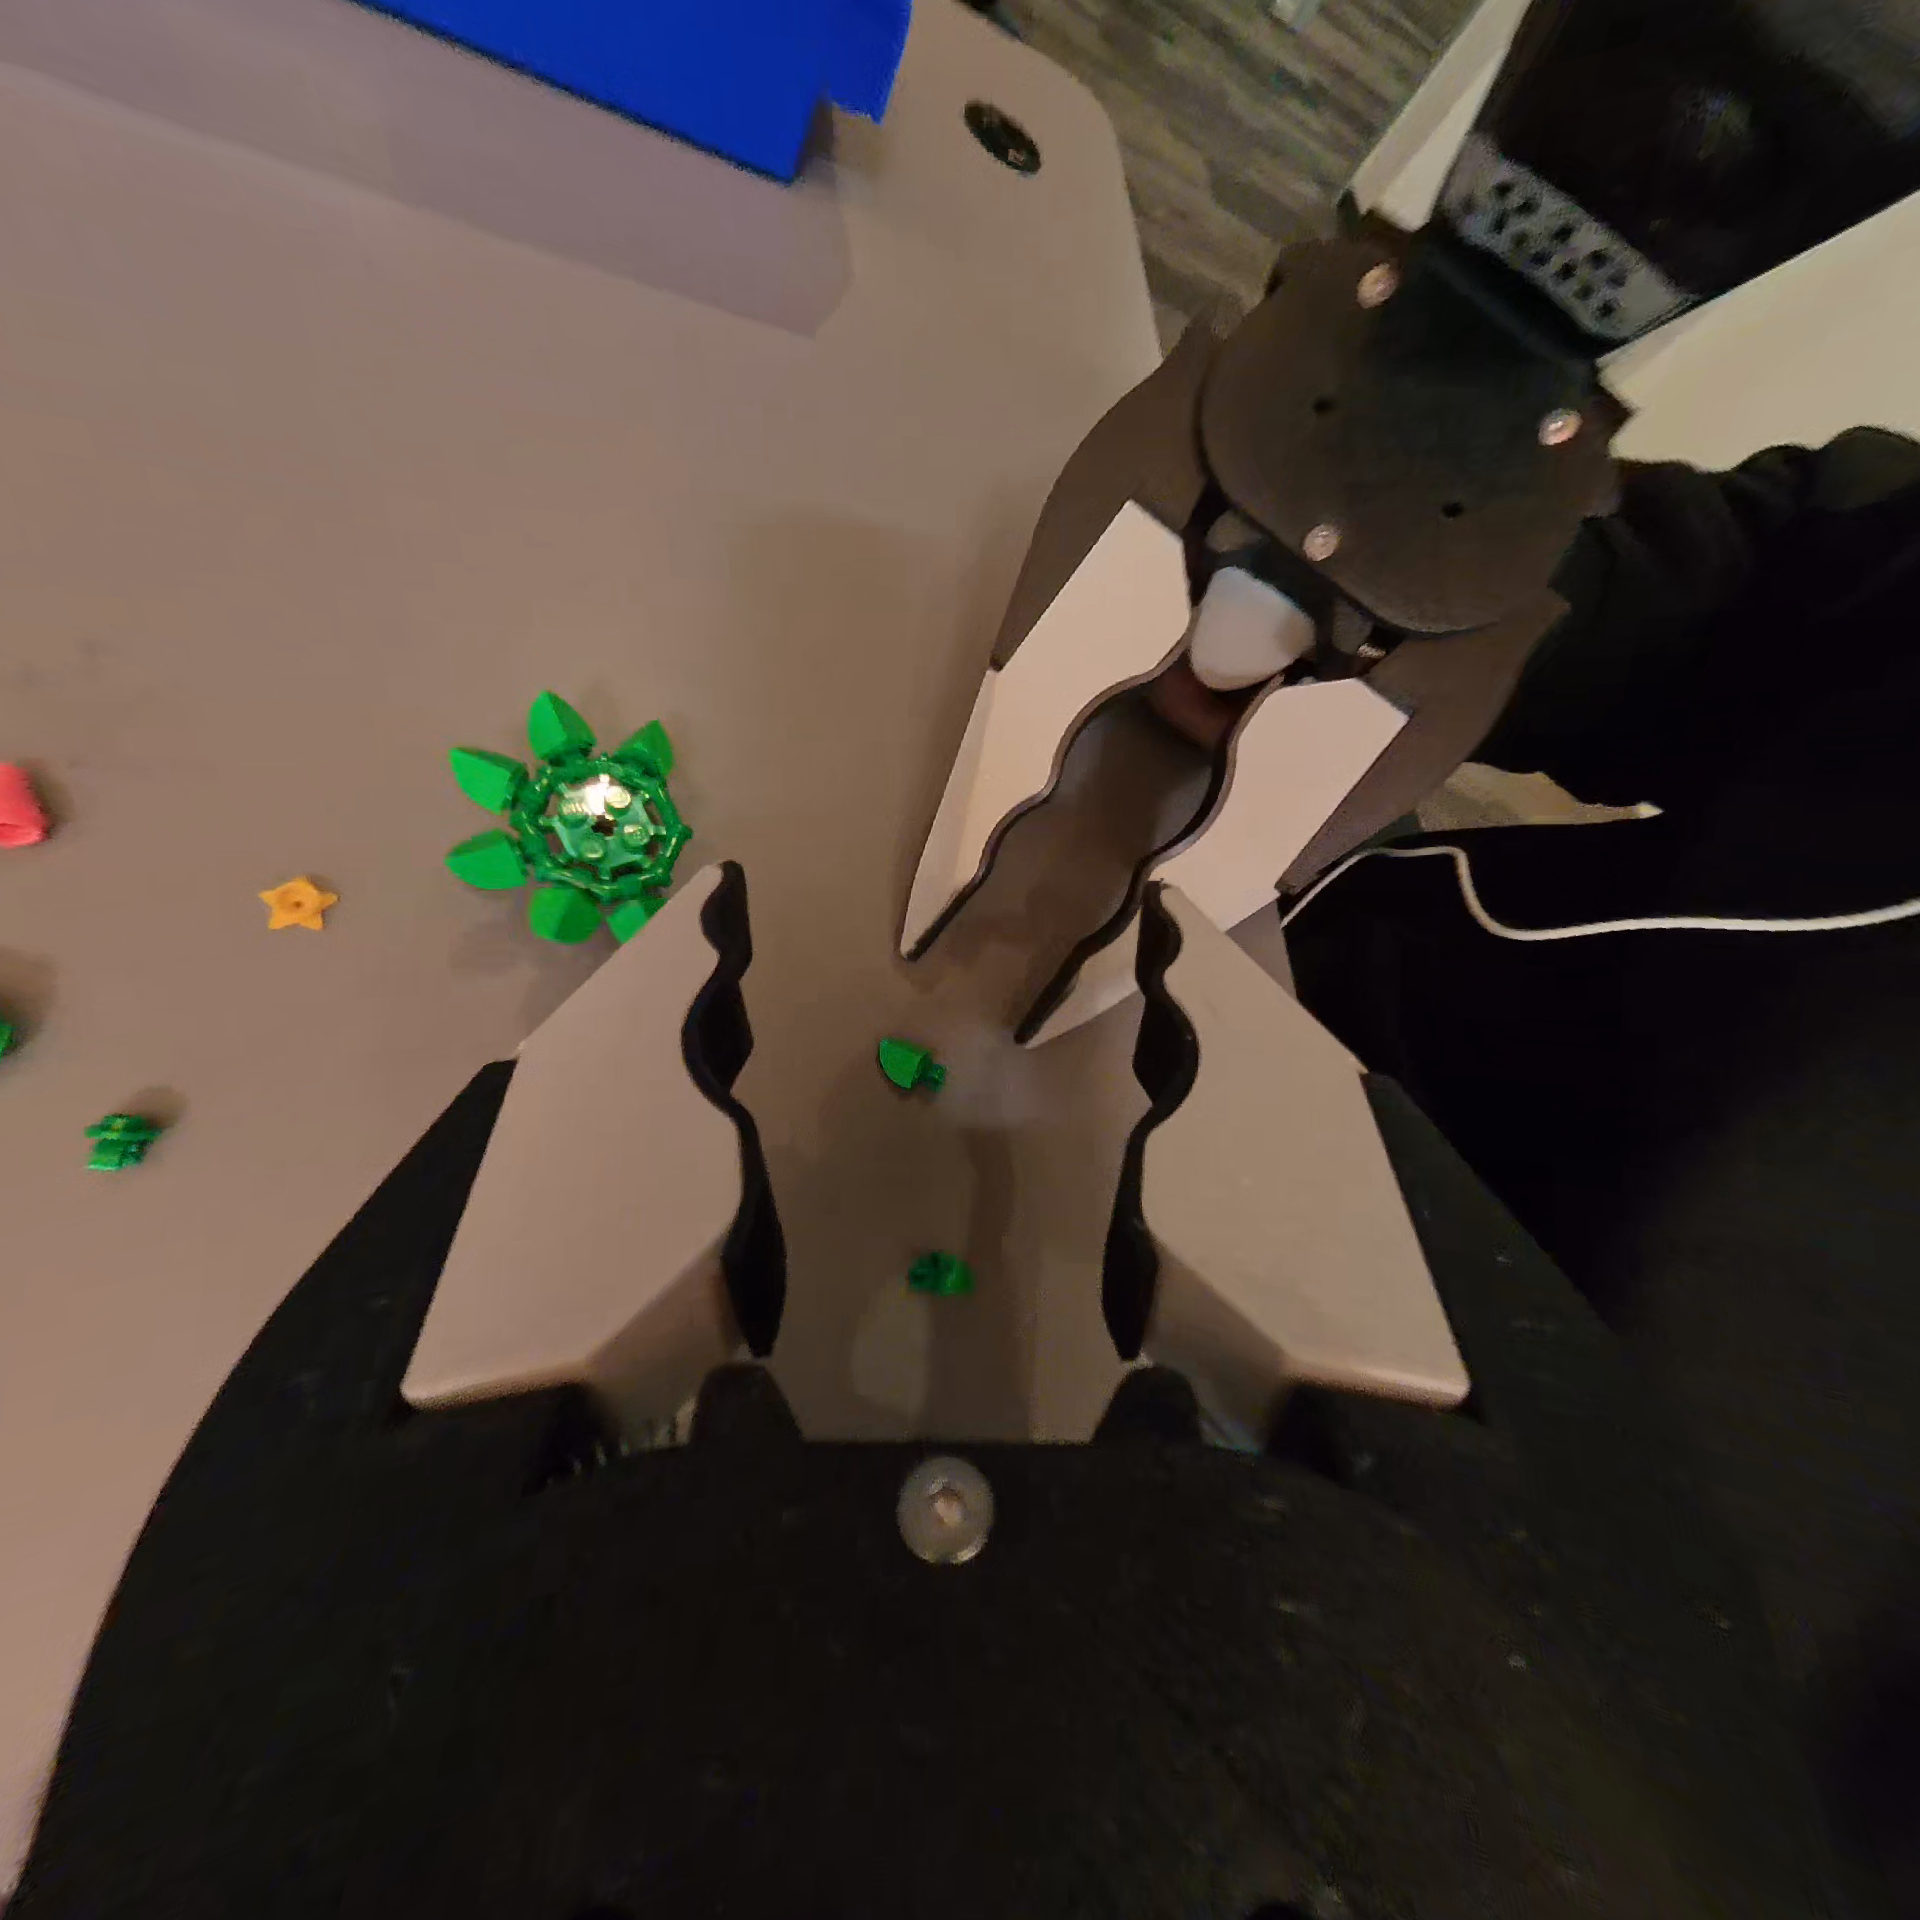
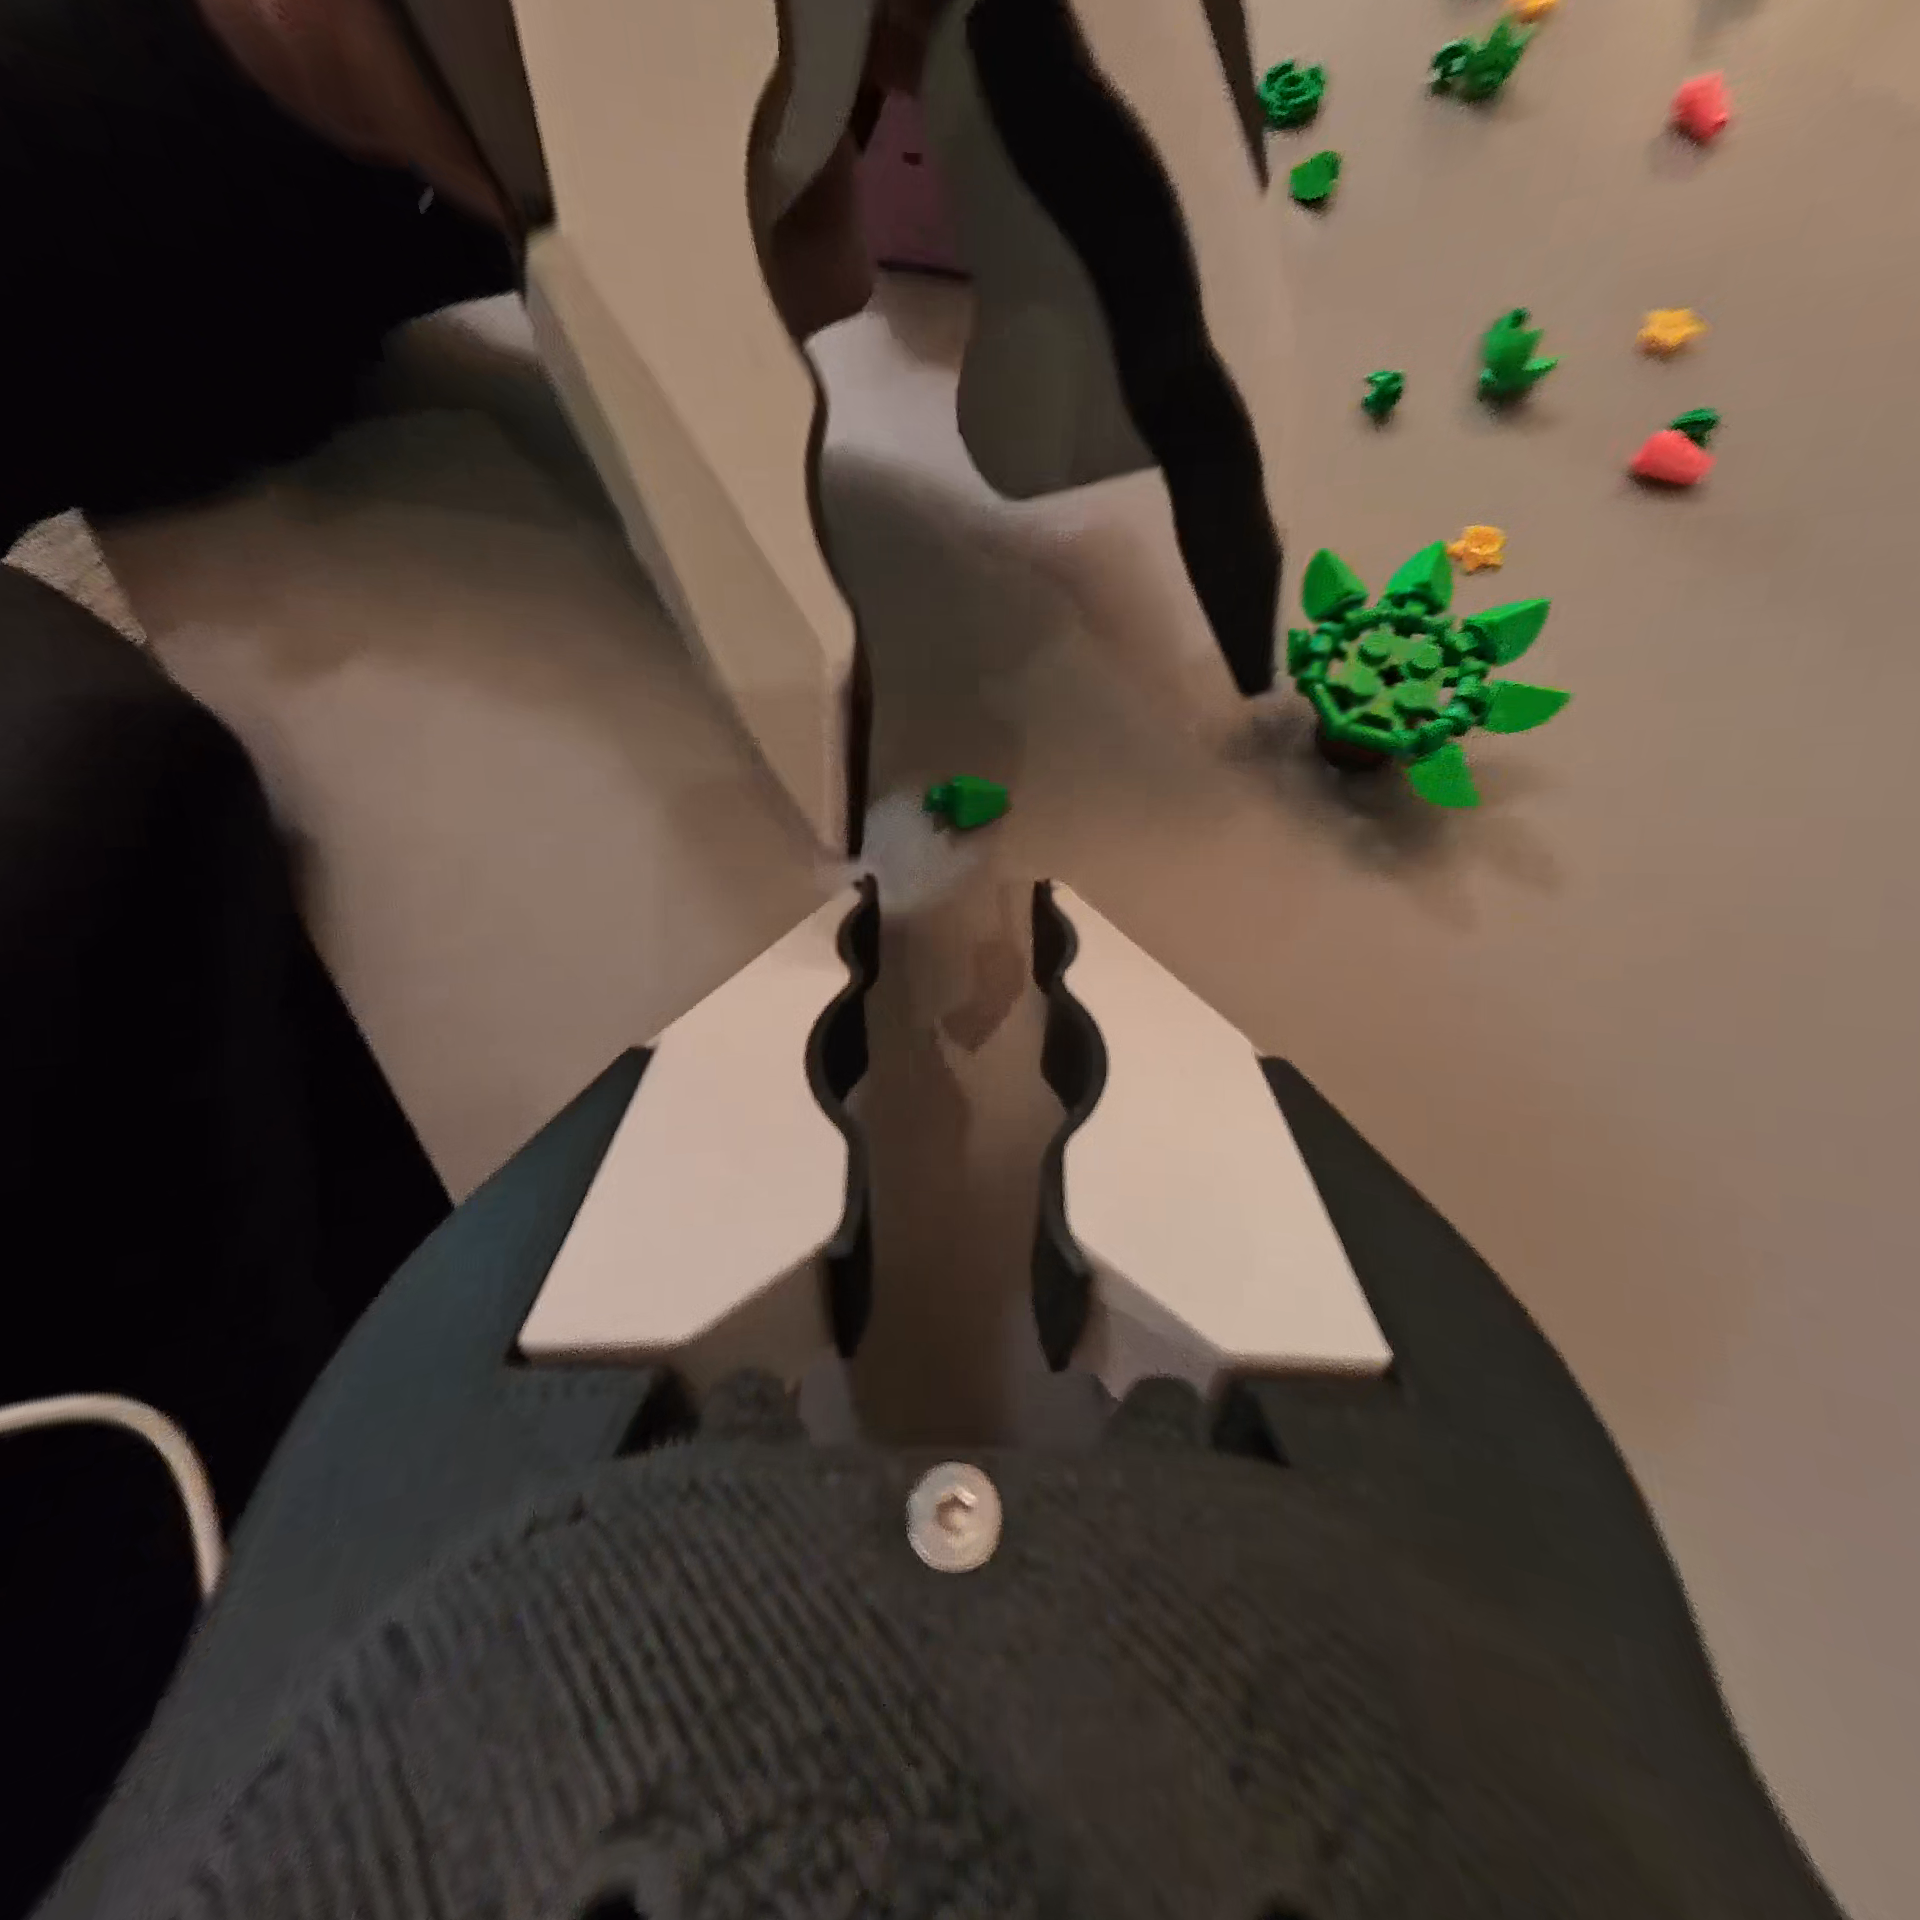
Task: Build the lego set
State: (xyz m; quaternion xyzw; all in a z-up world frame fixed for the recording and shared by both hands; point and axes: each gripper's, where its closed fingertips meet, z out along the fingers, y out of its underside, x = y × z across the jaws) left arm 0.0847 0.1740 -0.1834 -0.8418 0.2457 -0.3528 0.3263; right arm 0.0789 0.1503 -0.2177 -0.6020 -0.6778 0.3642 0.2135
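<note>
Both grippers empty | left gripper (image 1: 940, 894) fingers spread wide | right gripper (image 2: 951, 883) fingers part open | loose green leaf piece (image 1: 910, 1064) on tabletop (image 1: 312, 520) between them | green rosette (image 1: 582, 821) sits nearby

On the grey tabletop (image 1: 312, 468), a small green leaf brick (image 1: 911, 1064) lies between the open left gripper's (image 1: 940, 904) fingertips, right of the round green leafy assembly (image 1: 582, 821).

A bright green leafy rosette (image 1: 582, 821) sits on a plain beige surface (image 1: 312, 520), with an orange star piece (image 1: 298, 903) and a red piece (image 1: 19, 807) to its left. Both grippers' fingers (image 1: 613, 1143) are pale with wavy black inner edges; a blue block (image 1: 665, 62) lies far off.
</note>
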